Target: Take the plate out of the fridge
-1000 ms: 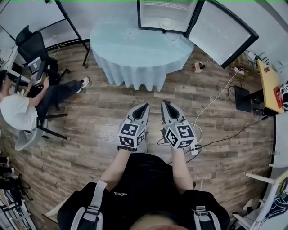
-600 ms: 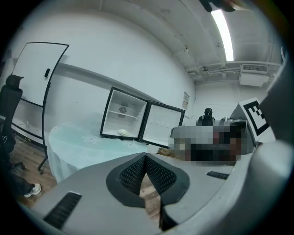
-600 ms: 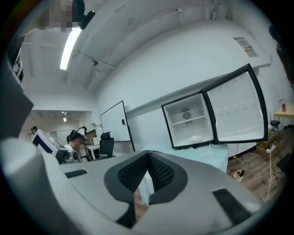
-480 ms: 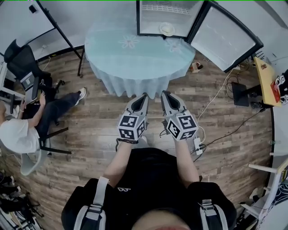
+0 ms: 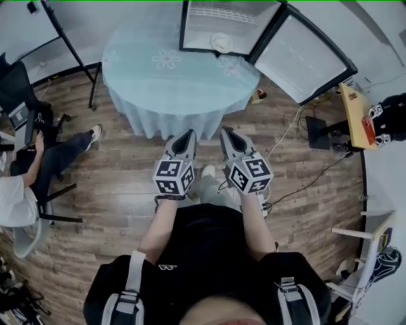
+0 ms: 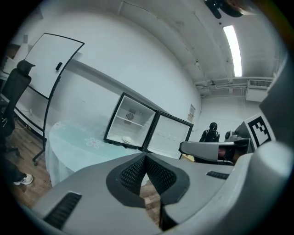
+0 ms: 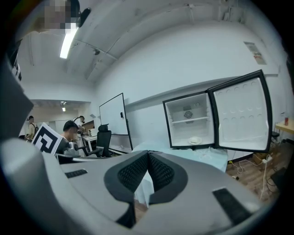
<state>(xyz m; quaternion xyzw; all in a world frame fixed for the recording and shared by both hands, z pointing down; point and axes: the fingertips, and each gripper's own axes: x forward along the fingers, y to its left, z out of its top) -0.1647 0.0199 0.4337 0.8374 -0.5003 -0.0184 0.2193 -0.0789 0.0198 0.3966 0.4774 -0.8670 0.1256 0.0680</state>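
A small fridge (image 5: 225, 16) stands open on the far side of a round table (image 5: 171, 79) with a pale blue cloth; its door (image 5: 298, 57) swings out to the right. A white plate (image 5: 221, 42) lies on the fridge floor, also seen as the plate (image 6: 127, 139) and the plate (image 7: 195, 140) in the gripper views. My left gripper (image 5: 188, 135) and right gripper (image 5: 226, 134) are side by side over the wooden floor, just short of the table's near edge. Both are shut and hold nothing.
A person sits at a desk with an office chair (image 5: 16, 86) at the left. A whiteboard stand (image 5: 70, 44) is left of the table. Cables and a power strip (image 5: 265, 208) lie on the floor at the right, near a small wooden desk (image 5: 357, 114).
Both grippers and I have moved forward toward the table; the table and fridge now lie closer in the head view, and the seated person has slid left and down.
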